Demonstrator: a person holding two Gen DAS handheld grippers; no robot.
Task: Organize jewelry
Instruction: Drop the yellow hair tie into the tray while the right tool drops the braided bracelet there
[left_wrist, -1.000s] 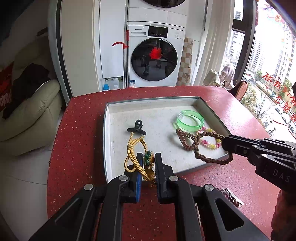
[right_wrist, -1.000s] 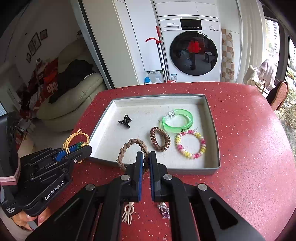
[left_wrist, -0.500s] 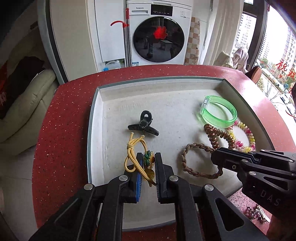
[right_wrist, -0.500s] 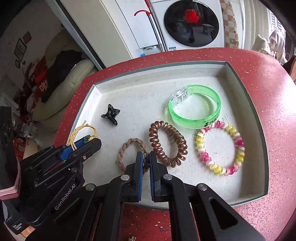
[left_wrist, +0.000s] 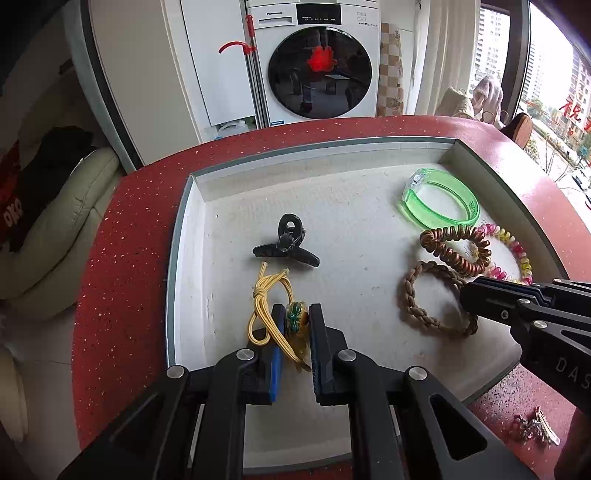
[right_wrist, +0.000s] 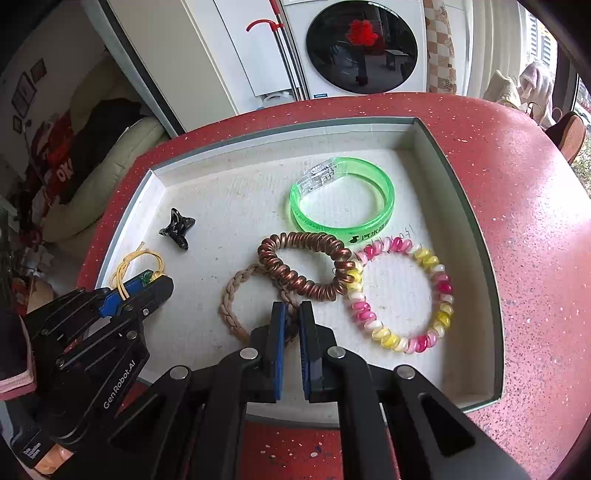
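My left gripper is shut on a yellow cord hair tie with a green charm, low over the near left floor of the white tray. My right gripper is shut on a braided brown hair tie, which lies on the tray floor; it also shows in the left wrist view. In the tray lie a black claw clip, a green bangle, a copper spiral tie and a pink-yellow spiral tie.
The tray sits on a red speckled round table. A small sparkly clip lies on the table by the tray's near right corner. A washing machine and a cream sofa stand beyond the table.
Both grippers have moved forward and down into the tray with their hair ties. The braided tie now rests on the tray floor next to the copper spiral tie.
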